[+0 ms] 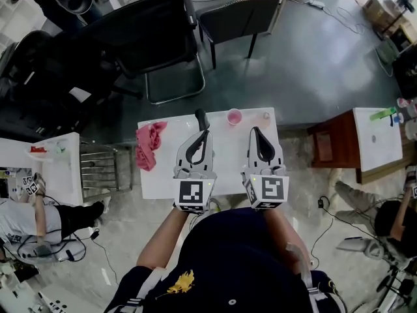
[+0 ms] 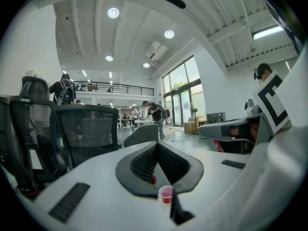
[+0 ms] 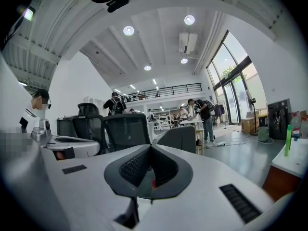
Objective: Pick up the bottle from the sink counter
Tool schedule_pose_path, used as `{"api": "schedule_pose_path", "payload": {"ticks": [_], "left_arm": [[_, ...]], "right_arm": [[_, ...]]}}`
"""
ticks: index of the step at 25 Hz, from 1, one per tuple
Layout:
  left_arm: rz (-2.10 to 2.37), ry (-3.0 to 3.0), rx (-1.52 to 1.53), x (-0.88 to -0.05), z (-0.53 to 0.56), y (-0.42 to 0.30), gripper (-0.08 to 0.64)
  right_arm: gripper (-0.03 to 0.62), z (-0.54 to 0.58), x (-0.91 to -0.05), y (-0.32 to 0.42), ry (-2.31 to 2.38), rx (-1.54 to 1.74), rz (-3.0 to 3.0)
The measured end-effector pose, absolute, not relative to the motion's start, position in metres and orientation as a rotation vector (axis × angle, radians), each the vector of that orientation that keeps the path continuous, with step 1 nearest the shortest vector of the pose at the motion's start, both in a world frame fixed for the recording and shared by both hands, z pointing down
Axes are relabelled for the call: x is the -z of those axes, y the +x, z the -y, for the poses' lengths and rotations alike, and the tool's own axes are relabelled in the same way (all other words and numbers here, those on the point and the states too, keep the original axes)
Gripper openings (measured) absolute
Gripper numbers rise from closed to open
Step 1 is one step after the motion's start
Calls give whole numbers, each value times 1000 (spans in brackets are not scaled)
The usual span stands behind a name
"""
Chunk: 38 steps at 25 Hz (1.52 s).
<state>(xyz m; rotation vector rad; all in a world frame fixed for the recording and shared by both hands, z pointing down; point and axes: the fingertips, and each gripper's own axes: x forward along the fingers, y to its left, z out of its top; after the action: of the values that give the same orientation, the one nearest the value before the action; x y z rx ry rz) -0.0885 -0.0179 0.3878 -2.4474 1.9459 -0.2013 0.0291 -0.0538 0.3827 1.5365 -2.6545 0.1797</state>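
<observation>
Both grippers were held above the near half of the white bench, side by side, with their jaws pointing toward its far edge.

Left gripper: its own view showed the jaws closed tip to tip and holding nothing. In the head view the tips reached almost to the far edge, near its middle.

Right gripper: its own view showed the jaws fully closed, pad against pad, with nothing gripped. The tips stopped short of the far edge, over the right part of the bench.

Task item: the only candidate for the bottle was a small pale upright object near the far right corner of the bench. It was too small in the head view to confirm. It stood beyond the right gripper's tips and slightly to their right, apart from them and untouched. It was well apart from the left gripper.

Other items: a pink cup stood at the far edge, between the two sets of tips and clear of both. The same cup appeared low in the left gripper view. A pink-red cloth lay crumpled at the left edge, near the far left corner, and hung partly over the side. A black office chair stood on the floor beyond the far edge.
</observation>
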Motion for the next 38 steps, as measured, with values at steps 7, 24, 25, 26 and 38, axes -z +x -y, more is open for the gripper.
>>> {"api": "schedule_pose_path", "payload": {"ticks": [7,24,25,26,38], "left_arm": [[-1976,-2492,210,-415,42,-88,15],[-1964,-2609,322,-463,84,-74,15],[-1946,-2623,349,-467,87,-71,15],[-1930,-2633,373,-471,89,-68,15],[-1999,-2706,433,-521,114,-67,15]], "right_arm": [[26,74,-400,36,1560,-193,2618],[26,119,-459,68,1631,-274,2453],[26,121,-464,68,1632,-277,2443],[26,124,-468,69,1632,-280,2434],[38,150,-520,79,1609,-293,2332]]}}
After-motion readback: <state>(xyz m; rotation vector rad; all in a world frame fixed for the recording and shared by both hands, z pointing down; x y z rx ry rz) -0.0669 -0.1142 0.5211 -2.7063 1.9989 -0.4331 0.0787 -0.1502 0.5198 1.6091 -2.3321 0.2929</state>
